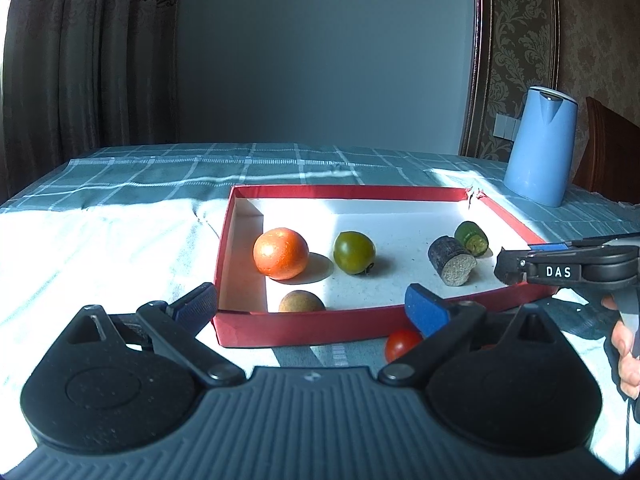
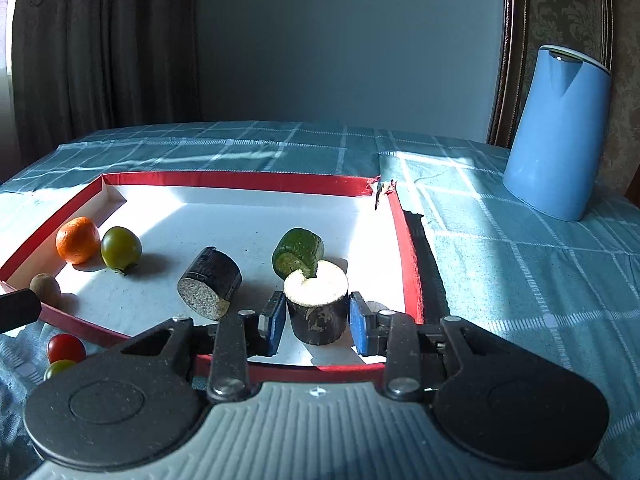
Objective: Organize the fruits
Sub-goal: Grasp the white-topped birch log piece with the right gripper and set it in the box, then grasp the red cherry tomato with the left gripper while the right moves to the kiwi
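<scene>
A red-walled tray [image 1: 348,192] holds an orange [image 1: 281,253], a green tomato [image 1: 354,252], a small brown fruit [image 1: 301,302], a dark cut piece lying on its side [image 1: 452,266] and a green cut piece [image 1: 472,238]. My right gripper [image 2: 316,324] is shut on a second dark cut piece [image 2: 318,308], upright with its pale face up, just inside the tray's near right corner. In the left wrist view the right gripper [image 1: 510,268] reaches in from the right and hides that piece. My left gripper [image 1: 312,308] is open over the tray's near wall, holding nothing.
A red cherry tomato [image 2: 66,348] and a small green one [image 2: 60,368] lie on the checked cloth outside the tray's near wall. A tall blue jug [image 2: 556,136] stands at the back right. A hand [image 1: 624,344] holds the right gripper.
</scene>
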### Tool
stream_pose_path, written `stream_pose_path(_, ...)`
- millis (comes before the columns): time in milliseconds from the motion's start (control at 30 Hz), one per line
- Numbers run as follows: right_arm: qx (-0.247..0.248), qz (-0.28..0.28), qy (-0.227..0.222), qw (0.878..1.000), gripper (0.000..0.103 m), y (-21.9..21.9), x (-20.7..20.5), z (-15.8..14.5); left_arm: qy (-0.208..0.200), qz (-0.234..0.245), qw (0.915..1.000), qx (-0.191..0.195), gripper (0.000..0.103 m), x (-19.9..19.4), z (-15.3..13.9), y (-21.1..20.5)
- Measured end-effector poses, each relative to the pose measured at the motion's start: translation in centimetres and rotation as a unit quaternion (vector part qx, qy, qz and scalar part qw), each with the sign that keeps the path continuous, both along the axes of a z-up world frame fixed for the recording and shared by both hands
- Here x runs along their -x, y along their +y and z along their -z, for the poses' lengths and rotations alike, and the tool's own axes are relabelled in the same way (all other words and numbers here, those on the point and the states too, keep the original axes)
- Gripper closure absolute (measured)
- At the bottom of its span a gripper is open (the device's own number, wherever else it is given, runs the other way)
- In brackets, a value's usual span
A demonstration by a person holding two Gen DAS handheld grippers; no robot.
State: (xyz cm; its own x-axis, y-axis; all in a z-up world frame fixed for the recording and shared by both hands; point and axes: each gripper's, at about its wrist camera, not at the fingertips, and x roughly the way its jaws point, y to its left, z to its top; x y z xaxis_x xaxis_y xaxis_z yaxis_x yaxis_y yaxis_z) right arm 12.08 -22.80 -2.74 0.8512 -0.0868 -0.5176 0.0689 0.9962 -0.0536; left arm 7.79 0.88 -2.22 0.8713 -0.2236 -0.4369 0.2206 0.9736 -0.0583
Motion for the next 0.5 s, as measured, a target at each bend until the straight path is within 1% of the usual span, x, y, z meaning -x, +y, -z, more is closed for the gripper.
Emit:
stream_pose_path(33,-0.006,0.000,-0.014,1.000,0.063,0.0,0.9,-0.3,0.000,0.000,1.0000,0.000,0.003,0.0,0.0,0.0)
stream_pose_path(100,-0.025,-0.004,-0.043,0.999,0.059,0.0,2.9,-0.8,-0.001,-0.001,1.0000,0.002,0.003,0.0,0.0,0.1)
stream_pose_path(133,-0.033,-0.008,-0.057,0.998,0.053,0.1,3.9,-1.0,-0.001,-0.002,1.0000,0.002,0.003,0.0,0.0,0.1)
stream_pose_path(200,-0.032,-0.019,-0.066,0.997,0.047,0.6,5.4,-0.9,0.001,-0.004,1.0000,0.000,0.003,-0.1,0.1,0.1)
stream_pose_path(300,-0.011,-0.035,-0.054,0.998,0.047,1.7,7.1,-0.4,0.004,-0.006,1.0000,-0.003,0.003,-0.1,0.1,0.1)
stream_pose_path(367,-0.018,-0.045,-0.038,0.998,0.047,1.8,7.5,0.0,0.007,-0.003,0.9999,-0.012,0.004,0.0,0.0,0.0)
stream_pose_path(400,-0.019,-0.048,-0.035,0.998,0.047,1.8,7.7,0.2,0.001,-0.012,0.9998,-0.014,0.004,0.4,-0.1,0.1)
stream_pose_path(433,-0.017,-0.043,-0.040,0.998,0.047,1.9,7.8,0.4,-0.008,-0.025,0.9995,-0.016,0.005,0.7,-0.3,0.2)
stream_pose_path(500,-0.019,-0.033,-0.039,0.999,0.047,1.7,7.8,0.5,-0.011,-0.025,0.9995,-0.018,0.005,1.1,-0.4,0.4)
